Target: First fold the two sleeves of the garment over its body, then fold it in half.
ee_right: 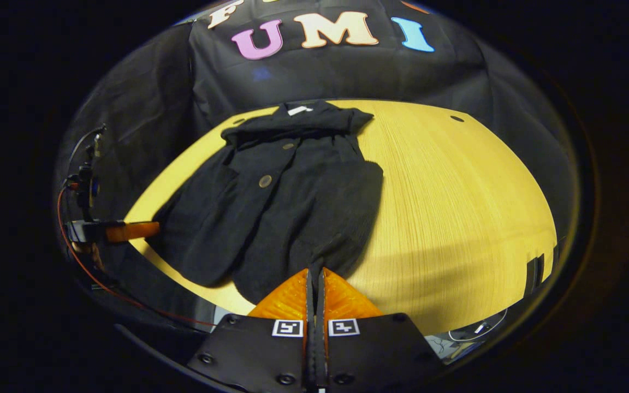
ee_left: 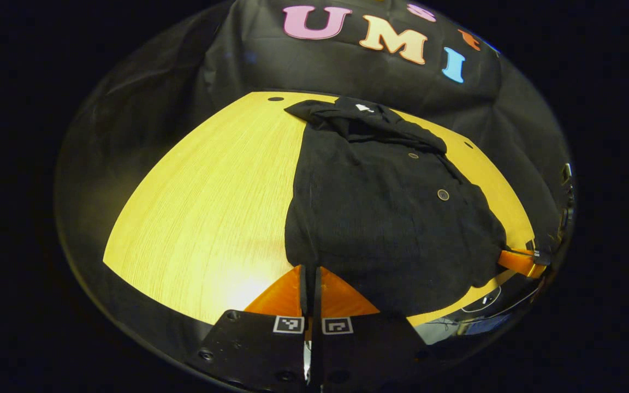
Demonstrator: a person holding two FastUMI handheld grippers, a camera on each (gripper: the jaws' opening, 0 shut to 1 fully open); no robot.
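Pinching the hem, both jaws stand closed at the coat's (ee_left: 380, 218) near edge, apparently with cloth between them: left gripper (ee_left: 310, 273) at one corner, right gripper (ee_right: 315, 275) at the other. Sleeves look folded in. Its long axis runs away across the counter (ee_left: 211, 218) toward the collar (ee_right: 298, 117), so halving means carrying the hem forward.
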